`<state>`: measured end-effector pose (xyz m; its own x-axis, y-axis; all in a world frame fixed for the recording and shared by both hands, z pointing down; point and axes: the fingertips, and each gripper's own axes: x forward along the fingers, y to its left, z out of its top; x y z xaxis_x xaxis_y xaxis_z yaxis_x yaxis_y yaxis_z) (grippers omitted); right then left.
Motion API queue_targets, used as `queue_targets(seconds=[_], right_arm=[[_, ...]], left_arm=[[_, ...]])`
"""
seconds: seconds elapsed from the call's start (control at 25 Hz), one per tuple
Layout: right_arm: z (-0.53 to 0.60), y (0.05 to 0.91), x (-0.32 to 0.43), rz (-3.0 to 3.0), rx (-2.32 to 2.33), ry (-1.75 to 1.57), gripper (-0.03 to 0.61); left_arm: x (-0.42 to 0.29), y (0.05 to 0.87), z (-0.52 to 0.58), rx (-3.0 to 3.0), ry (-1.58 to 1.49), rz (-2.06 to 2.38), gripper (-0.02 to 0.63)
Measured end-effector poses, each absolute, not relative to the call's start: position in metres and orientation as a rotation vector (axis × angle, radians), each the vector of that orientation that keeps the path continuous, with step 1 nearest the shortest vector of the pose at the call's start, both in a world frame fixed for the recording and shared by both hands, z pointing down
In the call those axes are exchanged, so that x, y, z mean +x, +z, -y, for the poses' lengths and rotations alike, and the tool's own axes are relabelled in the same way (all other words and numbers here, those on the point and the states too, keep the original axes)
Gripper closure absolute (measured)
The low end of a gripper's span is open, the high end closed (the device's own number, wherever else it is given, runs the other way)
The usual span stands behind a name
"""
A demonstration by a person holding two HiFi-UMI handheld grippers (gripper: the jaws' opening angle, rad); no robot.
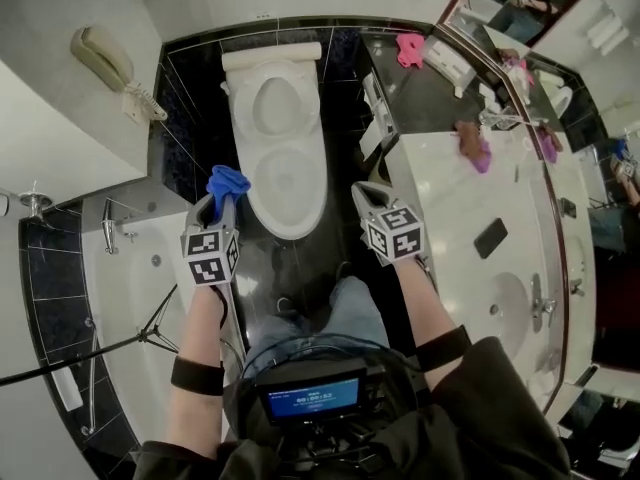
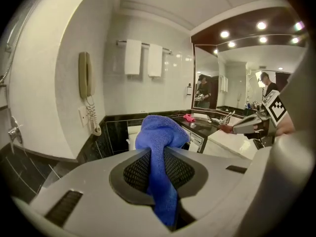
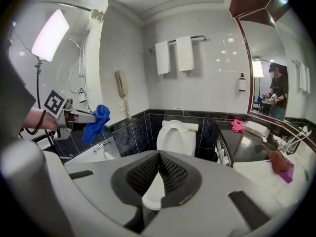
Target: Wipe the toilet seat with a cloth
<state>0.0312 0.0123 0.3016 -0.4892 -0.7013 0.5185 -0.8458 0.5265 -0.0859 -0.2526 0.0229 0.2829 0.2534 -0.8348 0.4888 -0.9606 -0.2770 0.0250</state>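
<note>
The white toilet stands against the far wall, and its lid looks raised against the tank. In the right gripper view the toilet is straight ahead beyond the jaws. My left gripper hovers beside the bowl's left edge, shut on a blue cloth. The blue cloth bunches above my left gripper and hangs down between its pads. My right gripper is at the bowl's right side, shut with nothing in it. In its own view the right gripper has its jaws together.
A white counter with a sink runs along the right and holds a dark phone and a brown-purple rag. A pink cloth lies on the black shelf. The bathtub and a tripod are on the left, a wall phone above.
</note>
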Motion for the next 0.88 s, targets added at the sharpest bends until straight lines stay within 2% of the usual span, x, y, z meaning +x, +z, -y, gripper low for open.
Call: queue_targets(seconds=[0.4, 0.88], right_arm=[[-0.048, 0.285, 0.085, 2.348, 1.278, 0.458, 0.575], [-0.096, 0.291, 0.110, 2.406, 1.167, 0.460, 0.575]], left_arm=[[-0.255, 0.268, -0.097, 2.106, 0.524, 1.768, 0.549], [-0.218, 0.258, -0.161, 2.045, 0.496, 1.843, 0.549]])
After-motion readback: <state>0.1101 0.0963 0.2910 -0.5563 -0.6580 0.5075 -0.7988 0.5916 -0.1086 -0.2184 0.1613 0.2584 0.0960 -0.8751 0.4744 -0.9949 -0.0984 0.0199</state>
